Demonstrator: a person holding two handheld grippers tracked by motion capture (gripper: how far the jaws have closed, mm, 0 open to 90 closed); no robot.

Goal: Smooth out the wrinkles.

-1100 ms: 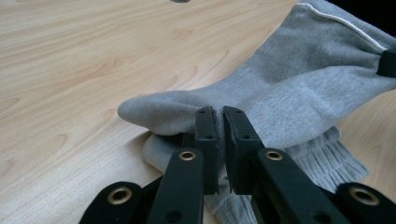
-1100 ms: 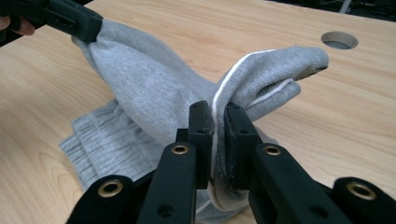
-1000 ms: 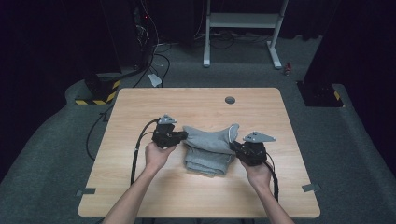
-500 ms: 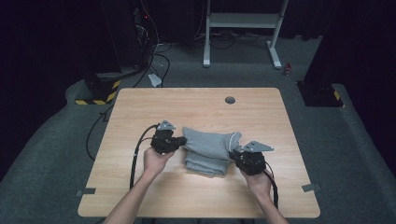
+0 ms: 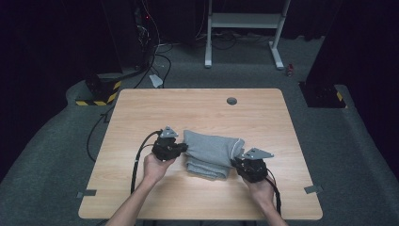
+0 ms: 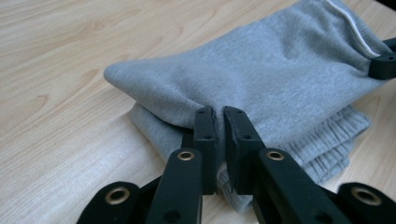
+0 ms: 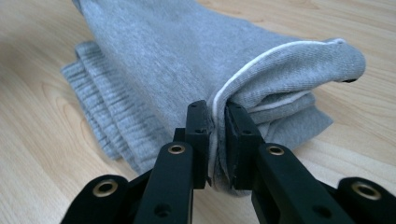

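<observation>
Dark carpet and black equipment surrounded the pale wooden worktop (image 5: 141,113), with cables trailing on the floor beyond its far edge and a white metal stand (image 5: 244,21) behind. A round grey cable port (image 5: 231,100) sat near the far edge of the worktop. A folded grey garment (image 5: 211,151) lay near the middle of the worktop, toward the person's side, between the two hands. The person's forearms came in from the bottom of the high view. The left claw (image 5: 181,148) was at the garment's left edge, and in the left gripper view its jaws were nearly closed, pinching the edge of the upper fabric layer (image 6: 261,70), which was raised a little above the ribbed layer (image 6: 322,149) underneath. The right claw (image 5: 237,162) was at the garment's right end; in the right gripper view its jaws were clenched on a fold of the fabric along a white piped seam (image 7: 261,58), with the ribbed layer (image 7: 100,107) lying flat on the wood to the left. In the left gripper view, the tip of the other claw (image 6: 384,63) showed at the far right edge, touching the cloth. A grey three-cornered plate topped each tool in the high view, and a black cable (image 5: 137,157) looped from the left one across the worktop.
</observation>
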